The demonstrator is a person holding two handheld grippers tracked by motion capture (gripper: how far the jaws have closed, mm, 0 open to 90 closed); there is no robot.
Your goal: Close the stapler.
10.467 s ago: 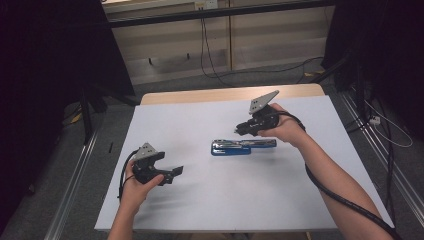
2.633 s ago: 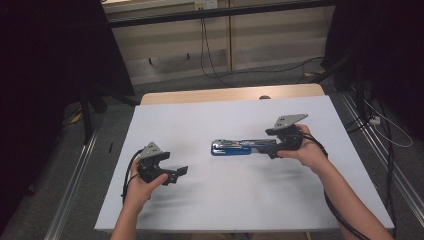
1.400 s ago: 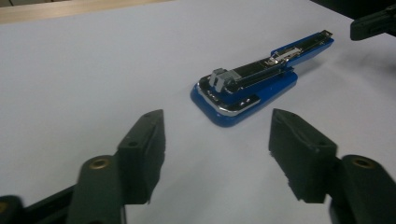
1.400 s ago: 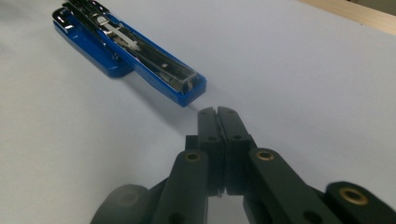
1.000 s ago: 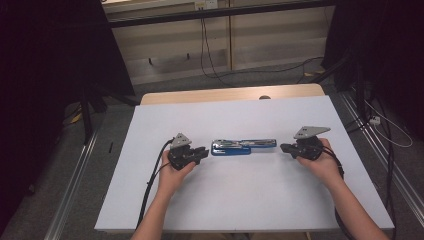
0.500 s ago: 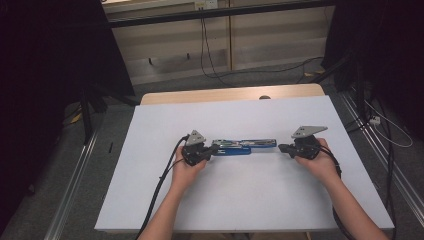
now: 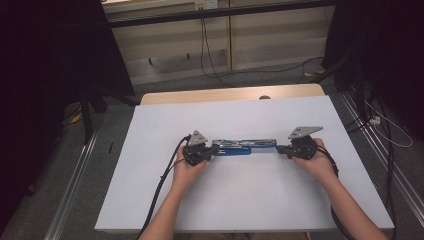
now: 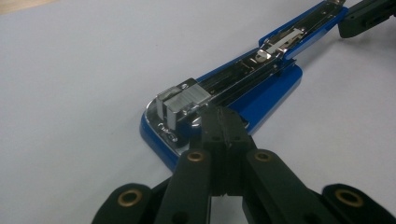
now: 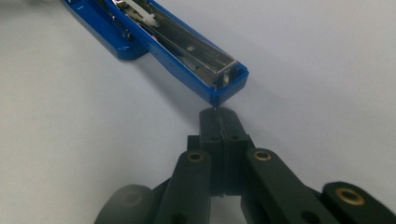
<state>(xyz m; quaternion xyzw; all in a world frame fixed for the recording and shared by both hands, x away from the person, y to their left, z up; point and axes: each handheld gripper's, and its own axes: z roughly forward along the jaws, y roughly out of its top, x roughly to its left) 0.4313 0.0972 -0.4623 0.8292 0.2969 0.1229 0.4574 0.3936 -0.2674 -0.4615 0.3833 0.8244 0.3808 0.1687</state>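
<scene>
White paper covers the table (image 7: 150,200), and on it lies the blue-and-chrome stapler (image 7: 242,147), swung fully open and flat. The left gripper (image 8: 219,122), jaws closed and empty, presses tip-first on the stapler's base end; the right gripper (image 9: 218,122), likewise closed and empty, touches its far tip. Push evenly from both ends so the stapler doesn't skid sideways.

We see the opened blue-and-metal stapler (image 7: 243,146) lying flat at the centre of the high view, on the white table sheet (image 7: 250,200). Our left gripper (image 7: 206,152) sits at its left end, our right gripper (image 7: 281,149) at its right end. A wooden table edge (image 7: 225,94) runs behind the sheet, toward the top.
</scene>
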